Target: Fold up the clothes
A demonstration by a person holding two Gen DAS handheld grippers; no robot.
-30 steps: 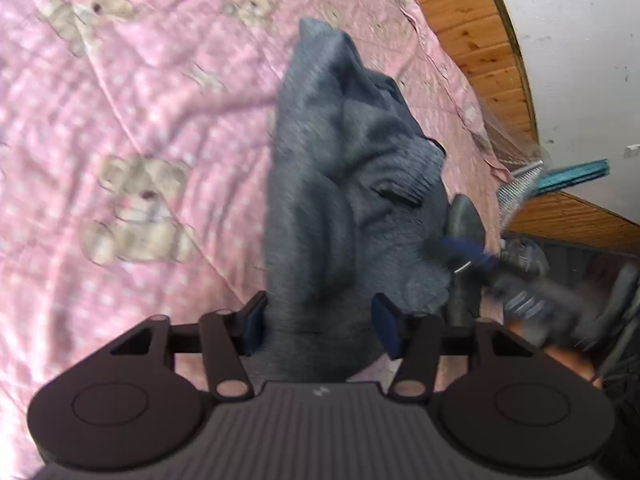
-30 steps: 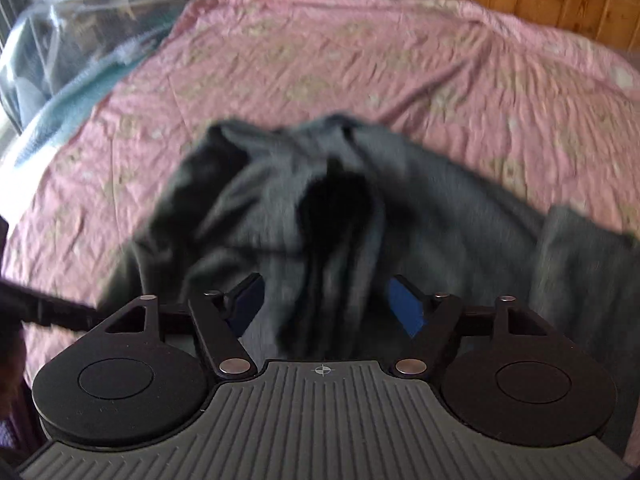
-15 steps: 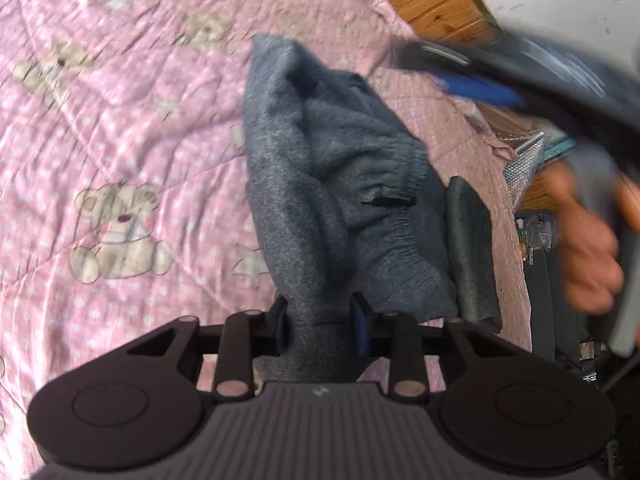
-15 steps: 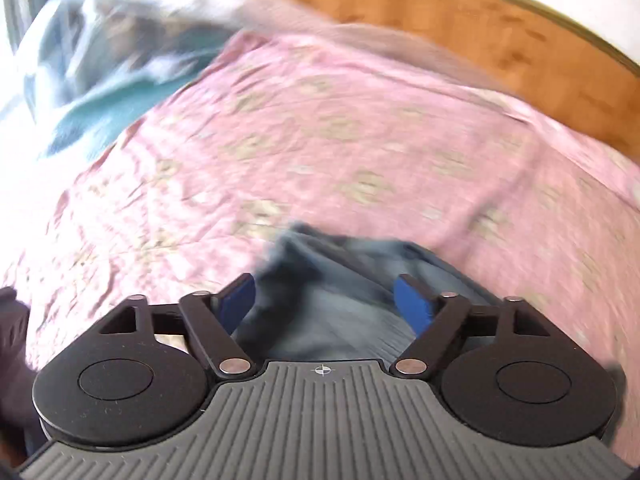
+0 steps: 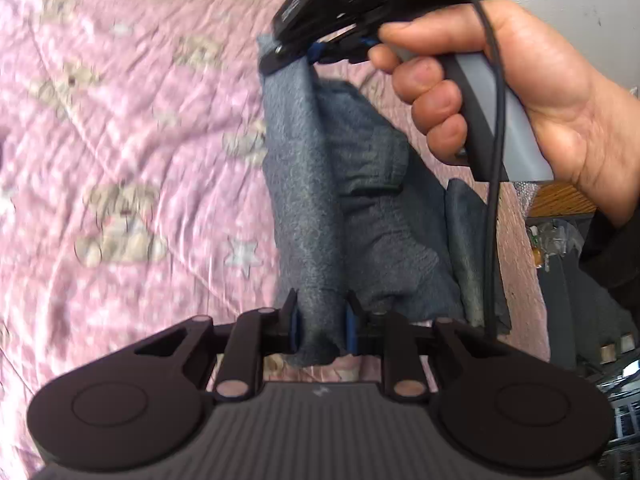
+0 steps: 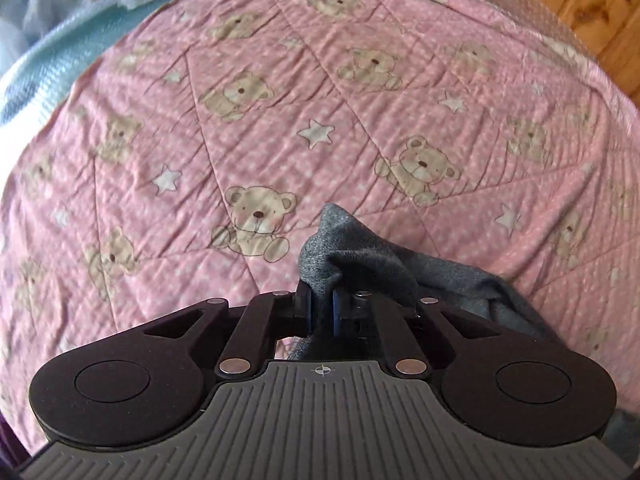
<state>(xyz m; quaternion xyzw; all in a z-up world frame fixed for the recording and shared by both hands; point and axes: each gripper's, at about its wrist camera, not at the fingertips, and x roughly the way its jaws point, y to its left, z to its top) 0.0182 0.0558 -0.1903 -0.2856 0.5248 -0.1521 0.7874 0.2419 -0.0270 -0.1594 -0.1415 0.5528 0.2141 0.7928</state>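
Observation:
A dark grey garment (image 5: 360, 208) lies bunched lengthwise on the pink teddy-bear bed cover (image 5: 120, 140). In the left wrist view my left gripper (image 5: 320, 320) has the near end of the cloth between its blue pads; its jaws are closing and press on the fabric. A person's hand (image 5: 520, 92) holds the right gripper (image 5: 308, 52) at the far end of the garment. In the right wrist view the right gripper (image 6: 320, 304) is closing, its pads pinching a raised fold of the grey garment (image 6: 360, 256), which trails off to the right.
The pink bed cover (image 6: 280, 100) fills most of both views. A teal blanket (image 6: 60, 52) lies at its far left edge, and wooden panelling (image 6: 592, 8) stands behind. Dark clutter (image 5: 560, 240) sits beyond the bed's right edge.
The right gripper swung across to the garment's far end, opened wide and closed on a fold. The left jaws narrowed onto the near end, and the cloth is now stretched between both.

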